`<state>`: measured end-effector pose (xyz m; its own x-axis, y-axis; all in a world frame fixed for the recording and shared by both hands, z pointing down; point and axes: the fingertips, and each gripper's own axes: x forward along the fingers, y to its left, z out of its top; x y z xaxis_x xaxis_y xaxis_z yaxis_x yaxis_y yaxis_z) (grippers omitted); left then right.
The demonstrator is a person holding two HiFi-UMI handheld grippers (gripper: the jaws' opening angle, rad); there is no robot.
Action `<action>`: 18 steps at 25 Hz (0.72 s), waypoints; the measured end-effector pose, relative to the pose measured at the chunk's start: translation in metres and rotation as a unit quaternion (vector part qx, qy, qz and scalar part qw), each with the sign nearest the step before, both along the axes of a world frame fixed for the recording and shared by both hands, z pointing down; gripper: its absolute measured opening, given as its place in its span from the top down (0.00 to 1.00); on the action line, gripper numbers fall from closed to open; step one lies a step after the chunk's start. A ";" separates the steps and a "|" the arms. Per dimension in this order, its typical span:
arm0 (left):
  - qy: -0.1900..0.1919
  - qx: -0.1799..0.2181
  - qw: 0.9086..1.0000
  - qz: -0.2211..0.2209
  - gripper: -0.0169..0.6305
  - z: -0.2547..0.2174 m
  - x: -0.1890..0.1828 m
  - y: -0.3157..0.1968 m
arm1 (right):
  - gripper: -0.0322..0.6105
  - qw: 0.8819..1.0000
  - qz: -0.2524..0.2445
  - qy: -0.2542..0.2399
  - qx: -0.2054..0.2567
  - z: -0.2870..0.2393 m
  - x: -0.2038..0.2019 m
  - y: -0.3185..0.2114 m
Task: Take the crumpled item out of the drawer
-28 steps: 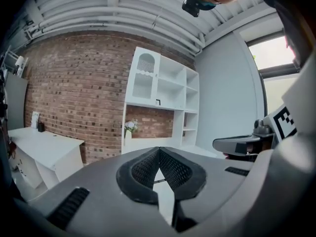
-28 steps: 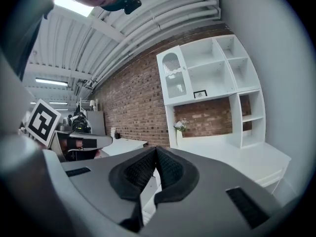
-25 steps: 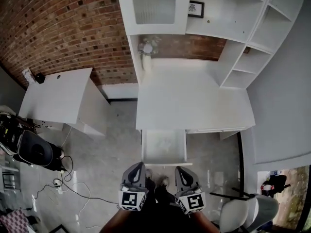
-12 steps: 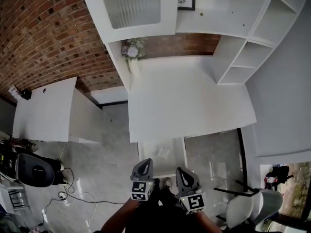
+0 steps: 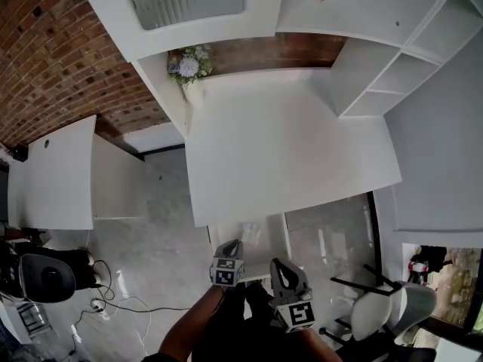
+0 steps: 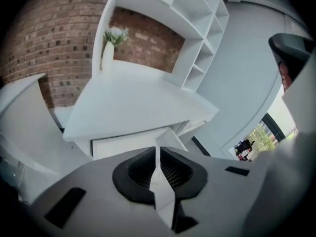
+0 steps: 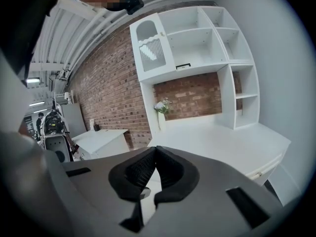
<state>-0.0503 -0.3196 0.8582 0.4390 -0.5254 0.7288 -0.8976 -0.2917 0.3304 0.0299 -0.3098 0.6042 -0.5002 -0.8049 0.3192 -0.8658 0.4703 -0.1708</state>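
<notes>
Under the front edge of the white desk point(image 5: 287, 149) a drawer point(image 5: 287, 236) stands pulled out. A pale crumpled item point(image 5: 250, 231) lies inside it, small and faint in the head view. My left gripper point(image 5: 235, 244) is shut and empty, its tip over the drawer's near edge, just short of the crumpled item. My right gripper point(image 5: 276, 263) is also shut and empty, a little nearer me and to the right of the drawer. The left gripper view looks past its shut jaws point(image 6: 158, 150) at the desk and the drawer point(image 6: 129, 143). The right gripper's point(image 7: 155, 150) jaws meet in its own view.
A vase of flowers point(image 5: 187, 66) stands at the desk's back left, under a wall cabinet and open shelves point(image 5: 392, 74). A second white table point(image 5: 53, 172) is to the left. A pale chair point(image 5: 377, 315) sits at the right; a dark chair point(image 5: 45, 277) and floor cables point(image 5: 113, 304) at the left.
The view has drawn closer to the desk. My left gripper has moved forward to the drawer's near edge. My right gripper has stayed back. Both stay shut.
</notes>
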 end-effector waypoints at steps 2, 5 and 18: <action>0.011 -0.044 0.999 0.004 0.91 0.032 0.003 0.005 | 0.93 1.000 0.011 0.003 -0.012 0.008 0.000 -0.007; 0.019 -0.081 0.997 0.008 0.81 0.071 0.004 0.006 | 0.93 0.999 0.023 0.002 -0.023 0.020 0.002 -0.019; 0.004 -0.173 0.985 0.025 0.69 0.181 0.017 0.018 | 0.93 0.996 0.040 0.021 -0.072 0.067 0.019 -0.015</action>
